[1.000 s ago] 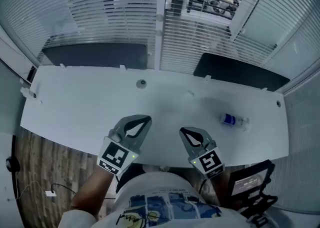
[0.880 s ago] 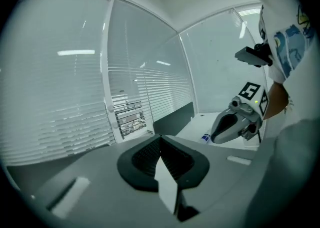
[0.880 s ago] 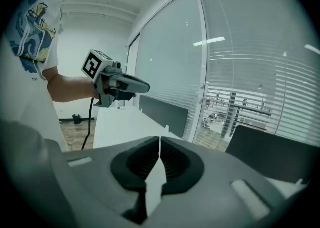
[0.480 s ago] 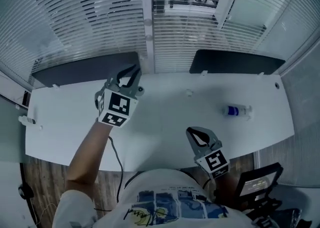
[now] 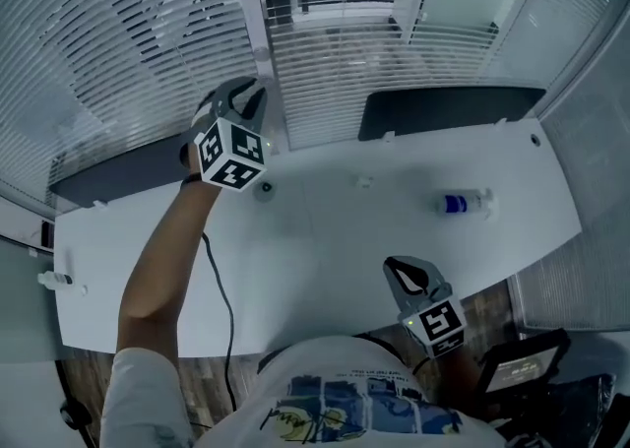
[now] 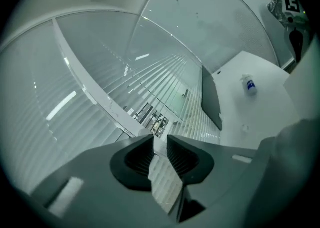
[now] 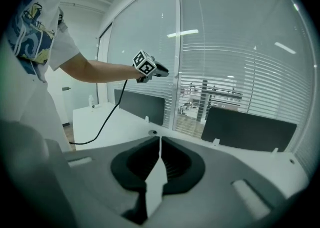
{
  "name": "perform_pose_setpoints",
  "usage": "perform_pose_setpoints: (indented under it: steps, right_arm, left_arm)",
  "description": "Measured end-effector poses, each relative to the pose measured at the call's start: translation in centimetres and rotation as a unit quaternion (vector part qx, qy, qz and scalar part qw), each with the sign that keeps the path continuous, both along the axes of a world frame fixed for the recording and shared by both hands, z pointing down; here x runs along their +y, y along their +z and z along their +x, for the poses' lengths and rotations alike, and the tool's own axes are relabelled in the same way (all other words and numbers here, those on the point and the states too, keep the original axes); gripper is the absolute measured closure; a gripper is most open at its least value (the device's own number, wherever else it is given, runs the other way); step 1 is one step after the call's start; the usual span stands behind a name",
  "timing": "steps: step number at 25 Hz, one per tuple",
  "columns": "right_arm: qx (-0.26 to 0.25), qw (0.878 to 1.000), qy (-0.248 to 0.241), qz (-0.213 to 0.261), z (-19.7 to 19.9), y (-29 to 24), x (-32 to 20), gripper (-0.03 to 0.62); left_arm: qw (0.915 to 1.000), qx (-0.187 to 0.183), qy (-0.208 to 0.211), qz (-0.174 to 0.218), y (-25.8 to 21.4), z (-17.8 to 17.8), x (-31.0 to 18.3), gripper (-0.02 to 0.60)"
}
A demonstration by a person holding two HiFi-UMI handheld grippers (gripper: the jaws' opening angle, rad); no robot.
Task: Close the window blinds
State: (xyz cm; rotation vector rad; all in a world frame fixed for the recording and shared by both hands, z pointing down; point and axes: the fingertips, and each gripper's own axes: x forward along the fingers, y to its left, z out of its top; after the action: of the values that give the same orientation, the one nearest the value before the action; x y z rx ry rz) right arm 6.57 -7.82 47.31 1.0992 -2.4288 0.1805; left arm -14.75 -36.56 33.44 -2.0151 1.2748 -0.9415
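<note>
Slatted window blinds (image 5: 128, 32) hang behind the desk, on either side of a white window post (image 5: 258, 52). The middle blind (image 5: 335, 52) has its slats turned flat, and the outside shows through. My left gripper (image 5: 251, 92) is lifted on an outstretched arm, close to the post. Its jaws have just been opening and stand open (image 6: 160, 139) with nothing gripped, blinds (image 6: 150, 81) beyond them. It also shows raised in the right gripper view (image 7: 160, 73). My right gripper (image 5: 409, 267) hangs low by the desk's front edge, jaws shut (image 7: 160, 141) on nothing.
The white desk (image 5: 325, 239) carries a small bottle with a blue label (image 5: 463, 204) at the right and a round grommet (image 5: 264, 190). Dark partition panels (image 5: 448, 106) stand along its back edge. A black cable (image 5: 219, 288) trails from my left arm.
My left gripper rose from the desk's front edge up to the window post, rolling as it went, and its jaws parted. The right gripper sank slightly toward the desk's front edge.
</note>
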Motion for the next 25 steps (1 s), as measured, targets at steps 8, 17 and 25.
perform_pose_setpoints:
  steps: [8,17,25]
  right_arm:
    - [0.005,0.999,0.036,-0.008,1.1,0.1,0.5,0.588]
    - [-0.001,0.999,0.048,-0.019,2.0,1.3,0.3,0.588]
    - [-0.001,0.998,0.050,-0.023,2.4,1.6,0.2,0.588]
  left_arm:
    - [0.9904,-0.127,-0.003,0.056,-0.4,0.1,-4.8,0.468]
    - [0.9643,-0.247,-0.004,0.095,0.3,0.9,-7.7,0.448]
    - [0.9563,-0.275,-0.013,0.099,0.4,1.3,-8.4,0.456]
